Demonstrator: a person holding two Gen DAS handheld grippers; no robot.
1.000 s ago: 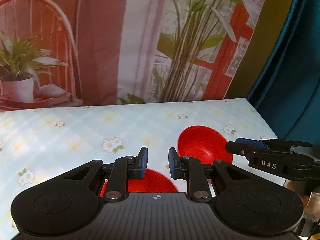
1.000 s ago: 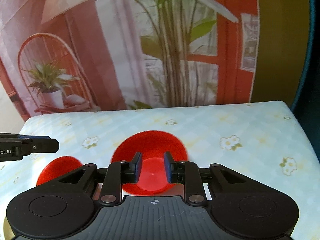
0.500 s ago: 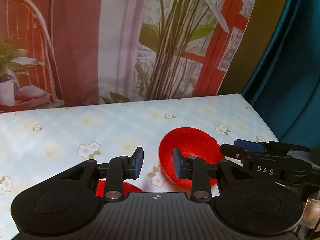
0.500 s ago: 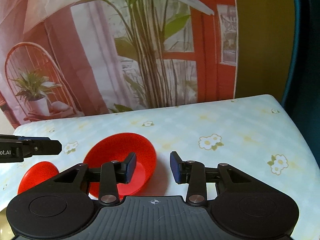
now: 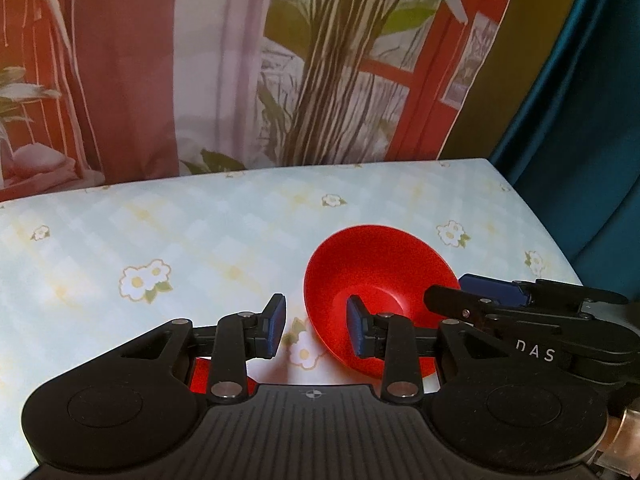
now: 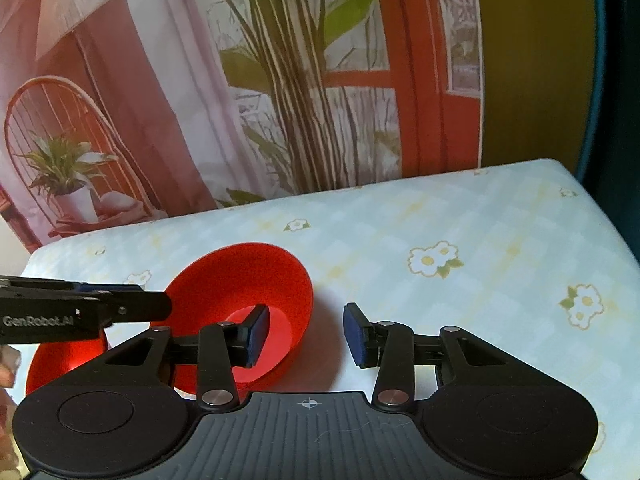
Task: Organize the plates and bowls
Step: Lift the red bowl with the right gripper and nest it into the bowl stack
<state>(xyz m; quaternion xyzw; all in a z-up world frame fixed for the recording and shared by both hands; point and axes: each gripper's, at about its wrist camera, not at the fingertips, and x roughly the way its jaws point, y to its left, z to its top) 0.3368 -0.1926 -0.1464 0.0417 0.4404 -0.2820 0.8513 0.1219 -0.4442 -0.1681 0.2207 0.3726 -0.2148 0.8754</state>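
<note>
A large red bowl [image 5: 380,276] sits on the floral tablecloth, also in the right wrist view [image 6: 244,284]. A smaller red bowl [image 6: 64,360] lies to its left, mostly hidden behind my left gripper in the left wrist view [image 5: 200,372]. My left gripper [image 5: 316,328] is open and empty, its right finger over the large bowl's left rim. My right gripper [image 6: 306,334] is open and empty, its left finger over the bowl's right side, straddling its right rim. Each gripper shows in the other's view, the right one [image 5: 520,304] and the left one [image 6: 80,308].
The table [image 6: 460,220] has a pale blue cloth with daisy prints. A printed backdrop of plants and a red window [image 6: 280,100] stands along the far edge. A teal curtain [image 5: 580,120] hangs past the right edge.
Both grippers have opened wider. Both views have swung: the large bowl now sits right of centre for the left gripper and left of centre for the right gripper.
</note>
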